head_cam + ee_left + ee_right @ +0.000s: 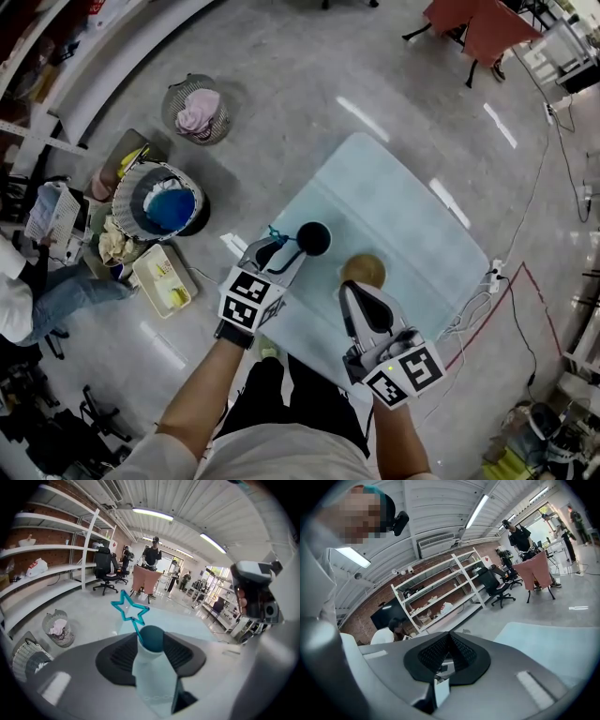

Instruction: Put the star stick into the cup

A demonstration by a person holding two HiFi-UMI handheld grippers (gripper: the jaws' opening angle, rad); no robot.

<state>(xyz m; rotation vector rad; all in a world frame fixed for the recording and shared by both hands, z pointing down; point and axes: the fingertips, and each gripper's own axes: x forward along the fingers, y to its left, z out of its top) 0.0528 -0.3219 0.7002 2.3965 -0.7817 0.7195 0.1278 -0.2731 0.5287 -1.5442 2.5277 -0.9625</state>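
Left gripper (279, 247) has its jaws apart with nothing pinched between them. Right gripper (352, 291) is closed tight and empty. Just past the left jaws, the star stick (137, 630) stands tilted, its lower end meeting the left rim of the dark cup (153, 637); can't tell if it's actually inside. The cup sits on the pale blue table (394, 202), near a brown round thing (363, 270).
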